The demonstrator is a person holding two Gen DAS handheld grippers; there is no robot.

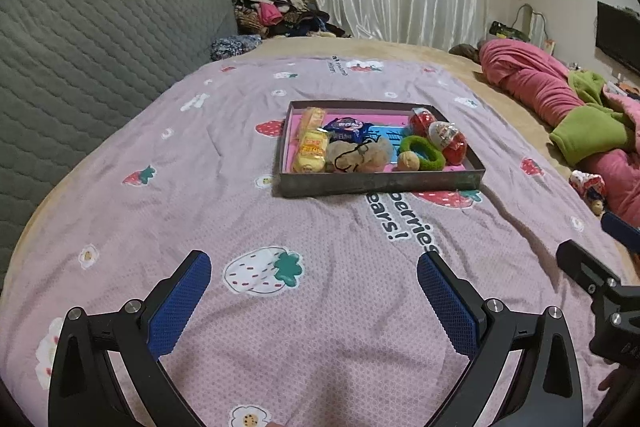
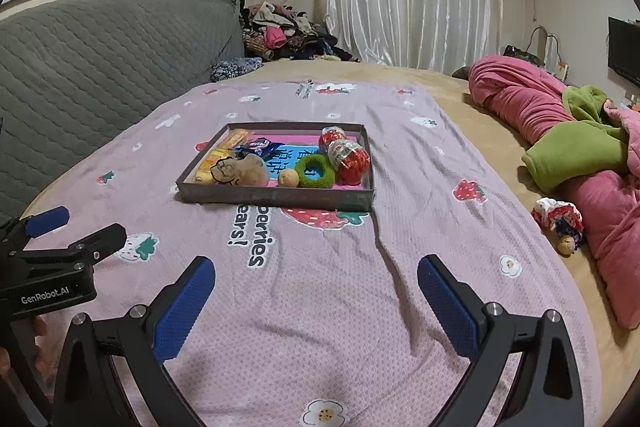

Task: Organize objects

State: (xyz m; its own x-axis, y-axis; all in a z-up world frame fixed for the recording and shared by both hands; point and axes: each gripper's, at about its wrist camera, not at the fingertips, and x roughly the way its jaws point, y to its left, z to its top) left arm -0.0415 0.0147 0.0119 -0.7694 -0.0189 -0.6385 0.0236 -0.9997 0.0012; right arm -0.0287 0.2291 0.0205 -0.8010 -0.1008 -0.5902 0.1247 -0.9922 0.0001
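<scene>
Nearest the lens in both wrist views lies the pink bedspread (image 1: 320, 327), printed with strawberries and small flowers, spread over a bed. The left tongs (image 1: 314, 301) hang just above it with their blue-padded fingers spread wide and nothing between them. The right tongs (image 2: 316, 303) hang likewise, spread wide and empty. The two tools sit side by side, each one showing at the edge of the other's view.

Further out on the bedspread, well apart from both tongs, rests a shallow dark tray (image 1: 380, 183) with a pink floor. Its long axis runs left to right across both views, one long wall facing the cameras. From the right wrist it sits left of centre and appears slightly turned.

Inside, at the left end, two yellow snack packs (image 1: 310, 147) lie end to end with their long axes pointing away from the cameras, along the short wall. Beside them a blue wrapper (image 1: 346, 129) lies toward the back, and a beige soft toy (image 1: 358, 155) rests against the front wall. To its right are a small round tan ball (image 1: 408, 161), a green hair scrunchie (image 1: 424, 151) lying flat, and two red egg-shaped capsules (image 1: 444, 135) at the right end, one behind the other.

Off the bedspread to the right lies a small cloth doll (image 2: 558, 223), near a heap of pink and green bedding (image 2: 580, 147).
</scene>
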